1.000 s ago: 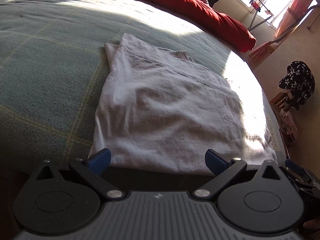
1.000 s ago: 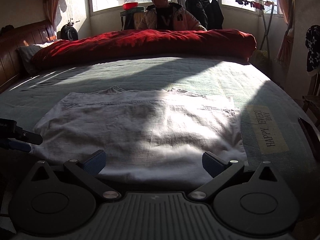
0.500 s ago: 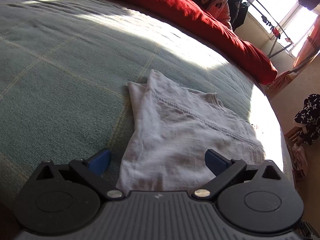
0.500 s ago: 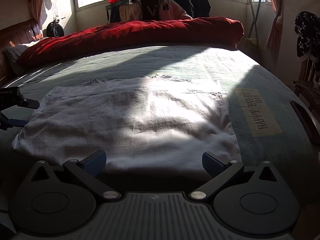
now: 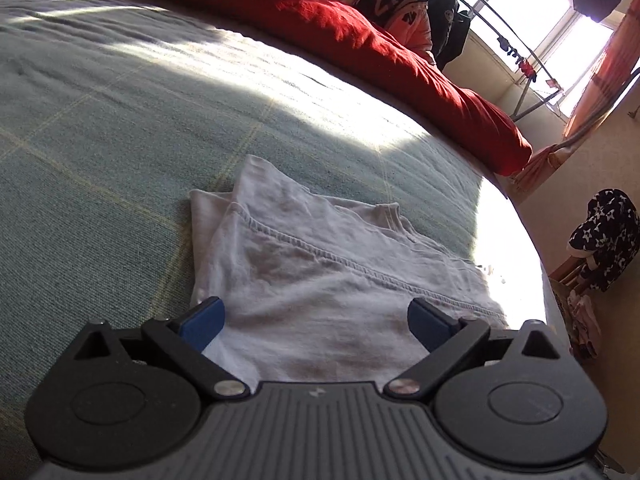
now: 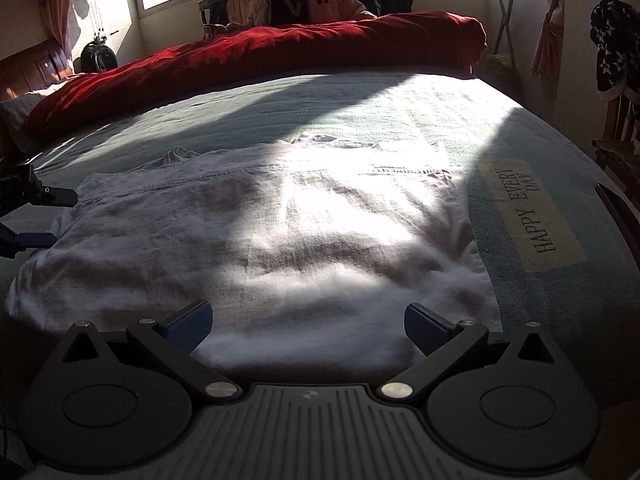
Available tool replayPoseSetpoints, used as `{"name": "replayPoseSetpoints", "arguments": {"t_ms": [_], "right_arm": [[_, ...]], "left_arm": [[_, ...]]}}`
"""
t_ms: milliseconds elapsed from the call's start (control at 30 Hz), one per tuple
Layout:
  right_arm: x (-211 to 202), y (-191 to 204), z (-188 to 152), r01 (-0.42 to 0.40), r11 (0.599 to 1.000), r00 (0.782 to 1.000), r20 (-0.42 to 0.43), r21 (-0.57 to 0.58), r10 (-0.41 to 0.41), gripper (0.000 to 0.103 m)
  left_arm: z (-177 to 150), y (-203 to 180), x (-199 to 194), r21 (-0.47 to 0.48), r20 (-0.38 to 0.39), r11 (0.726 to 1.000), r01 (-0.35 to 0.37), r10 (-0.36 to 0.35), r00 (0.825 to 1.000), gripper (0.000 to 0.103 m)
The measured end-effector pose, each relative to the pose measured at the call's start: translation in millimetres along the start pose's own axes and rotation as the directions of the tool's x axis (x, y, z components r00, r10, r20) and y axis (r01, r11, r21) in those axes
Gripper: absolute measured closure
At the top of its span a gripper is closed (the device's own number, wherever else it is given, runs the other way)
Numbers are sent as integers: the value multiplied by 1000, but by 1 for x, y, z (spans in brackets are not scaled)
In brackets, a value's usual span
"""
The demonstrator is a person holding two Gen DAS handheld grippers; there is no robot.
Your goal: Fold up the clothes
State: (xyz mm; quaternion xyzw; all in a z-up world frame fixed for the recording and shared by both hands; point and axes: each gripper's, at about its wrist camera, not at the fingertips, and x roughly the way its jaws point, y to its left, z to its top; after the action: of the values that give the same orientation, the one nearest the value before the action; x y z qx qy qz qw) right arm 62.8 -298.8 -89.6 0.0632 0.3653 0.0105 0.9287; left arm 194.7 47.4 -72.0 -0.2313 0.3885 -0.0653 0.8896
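Note:
A white garment [image 5: 320, 280] lies flat and folded on the green bed cover [image 5: 100, 128], its stitched hem running diagonally. My left gripper [image 5: 316, 322] is open, its blue pads spread over the garment's near left end. In the right wrist view the same white garment [image 6: 280, 232] spreads wide across the bed, half in sunlight. My right gripper [image 6: 308, 326] is open above the garment's near edge, with nothing between its pads. The left gripper [image 6: 28, 216] shows at the left border of that view, beside the garment's left edge.
A rolled red quilt [image 6: 260, 56] lies across the far side of the bed. A person in a pale jacket [image 6: 308, 0] sits behind it by the windows. A "HAPPY EVERY DAY" label [image 6: 524, 212] marks the cover on the right. A star-patterned cloth [image 5: 604, 236] hangs at the right.
The left gripper has swung left and forward along the garment's left end, so more bed cover shows. The right gripper has closed in on the near edge. Both stay open.

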Motion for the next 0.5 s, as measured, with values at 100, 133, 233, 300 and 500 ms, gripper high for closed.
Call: {"name": "replayPoseSetpoints", "arguments": {"t_ms": [100, 133, 233, 300, 500], "right_arm": [[0, -11, 9, -20, 999, 999, 31, 32, 19, 0], [2, -14, 14, -28, 999, 999, 39, 38, 27, 0], [13, -20, 33, -48, 998, 996, 71, 41, 45, 0], [23, -22, 48, -57, 998, 995, 90, 36, 53, 0], [87, -40, 86, -49, 994, 998, 51, 95, 44, 0]], "left_arm": [[7, -16, -12, 96, 28, 994, -43, 40, 999, 5], [8, -21, -15, 116, 28, 993, -34, 31, 999, 5], [6, -30, -20, 147, 11, 989, 15, -16, 1000, 4], [2, -34, -18, 153, -12, 988, 20, -19, 1000, 4], [-12, -38, -14, 176, -71, 984, -29, 42, 997, 4]]}}
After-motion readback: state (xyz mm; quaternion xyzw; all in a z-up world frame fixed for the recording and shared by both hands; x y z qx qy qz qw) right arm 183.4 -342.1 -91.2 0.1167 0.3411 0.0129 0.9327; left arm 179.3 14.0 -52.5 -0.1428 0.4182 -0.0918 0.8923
